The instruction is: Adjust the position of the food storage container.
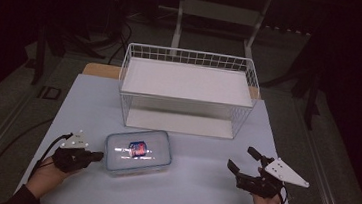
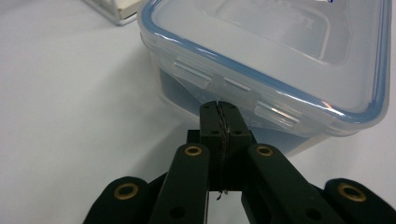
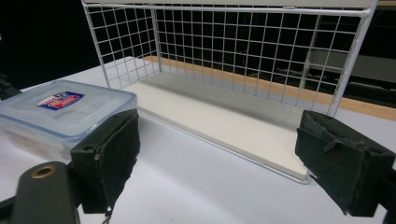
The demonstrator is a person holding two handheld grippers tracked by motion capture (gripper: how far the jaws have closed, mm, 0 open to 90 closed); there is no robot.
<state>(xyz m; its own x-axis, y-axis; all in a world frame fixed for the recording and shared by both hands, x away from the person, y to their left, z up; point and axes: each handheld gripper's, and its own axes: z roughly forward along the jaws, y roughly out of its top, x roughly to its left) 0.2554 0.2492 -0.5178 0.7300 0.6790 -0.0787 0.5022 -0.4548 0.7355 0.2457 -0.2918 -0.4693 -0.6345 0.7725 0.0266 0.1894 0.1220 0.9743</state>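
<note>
Lidded plastic container (image 1: 137,151) sits near-left of the wire rack (image 1: 188,90), within reach. Left gripper (image 2: 218,108), jaws pressed together and empty, noses its side latch, probably to push. Right gripper (image 1: 243,163) waits spread wide, well apart.

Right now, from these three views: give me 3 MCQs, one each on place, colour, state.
1. Where is the clear plastic lidded container?
A. inside the rack
B. on the table in front of the white wire rack
C. on the rack's top shelf
2. Colour of the container lid's seal?
A. blue
B. red
C. green
3. The left hand-held gripper is:
A. wide open
B. shut
C. clamped on the lid

B: it sits on the tabletop before the rack.
A: a blue band rims the lid.
B: jaws meet, nothing between them.
</note>
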